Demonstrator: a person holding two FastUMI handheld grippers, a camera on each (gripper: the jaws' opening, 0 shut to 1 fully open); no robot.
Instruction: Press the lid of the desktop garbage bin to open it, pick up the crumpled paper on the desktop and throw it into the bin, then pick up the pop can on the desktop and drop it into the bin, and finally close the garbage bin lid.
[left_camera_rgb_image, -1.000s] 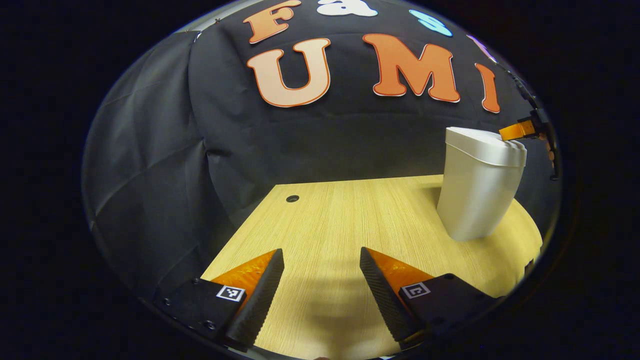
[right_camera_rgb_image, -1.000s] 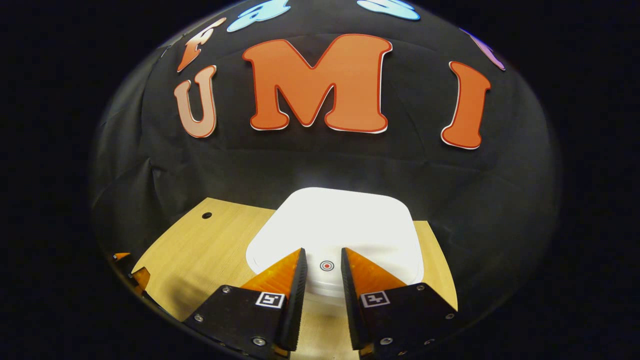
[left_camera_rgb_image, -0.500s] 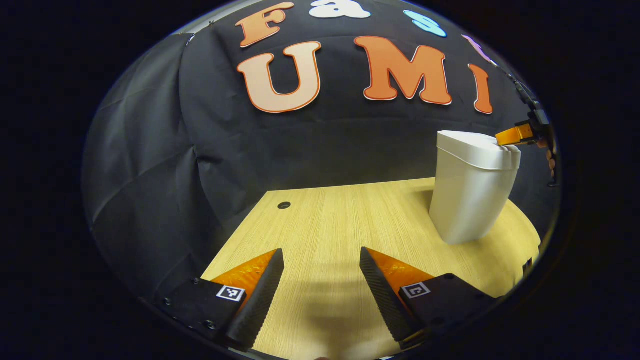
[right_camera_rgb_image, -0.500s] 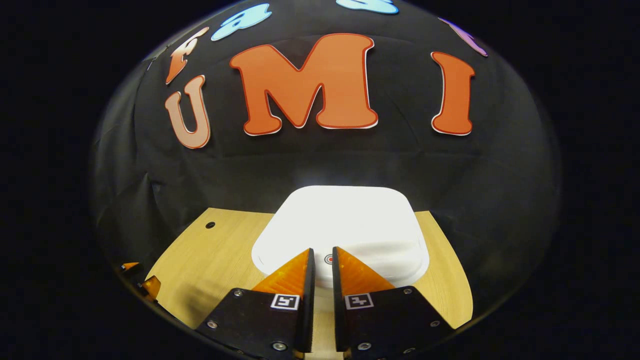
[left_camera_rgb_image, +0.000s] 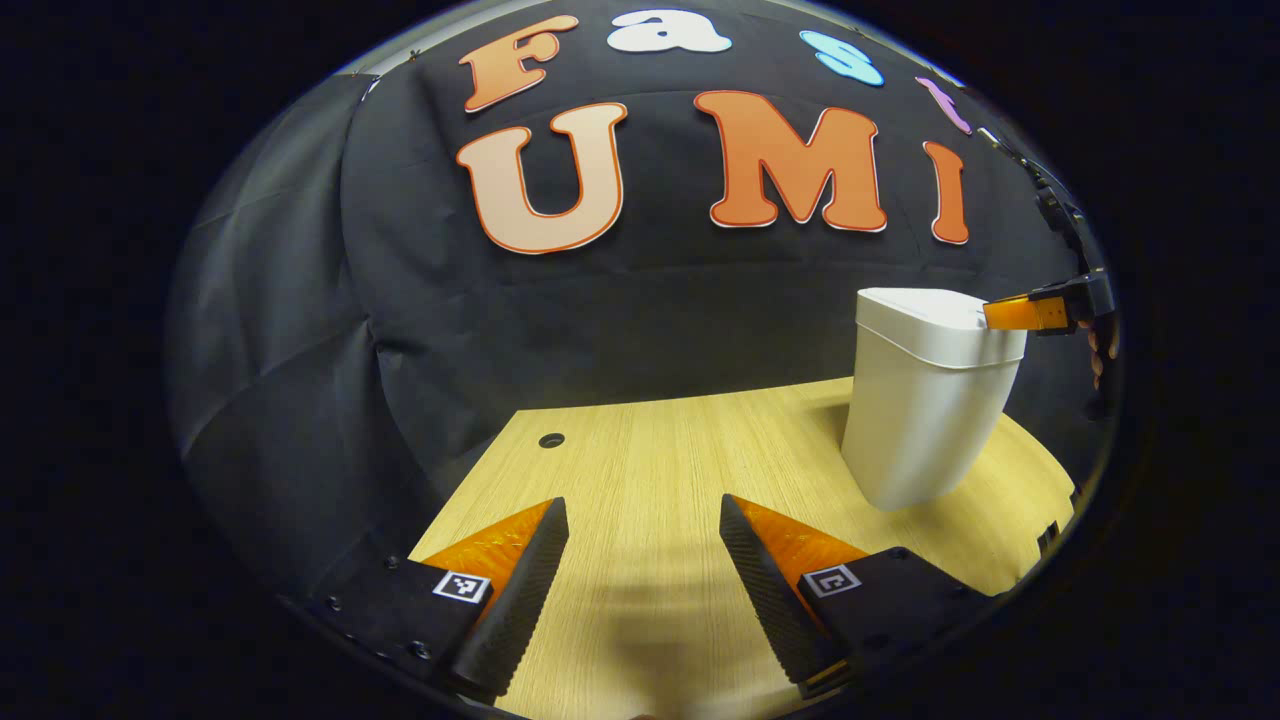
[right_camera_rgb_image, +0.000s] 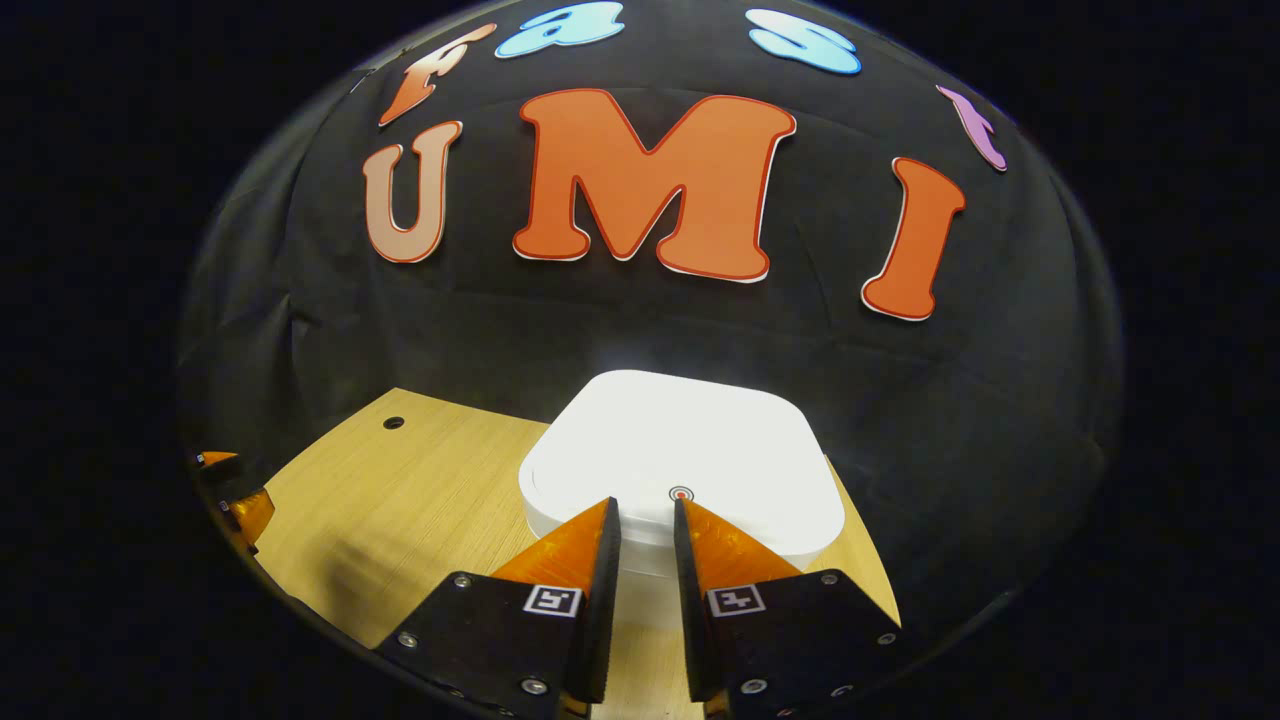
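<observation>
Hovering at the shut lid (right_camera_rgb_image: 680, 450) of the bin (left_camera_rgb_image: 925, 400), your right tool (right_camera_rgb_image: 645, 515) is nearly together, left tool (left_camera_rgb_image: 640, 515) apart over bare desk (left_camera_rgb_image: 650, 450): fits either opening or closing.

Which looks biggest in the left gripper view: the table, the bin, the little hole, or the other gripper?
Largest to smallest, as they look in that view:
1. table
2. bin
3. other gripper at the bin's lid, partly cut off at the edge
4. hole in the table

The last two are both small and far, so that order is unsure.
</observation>
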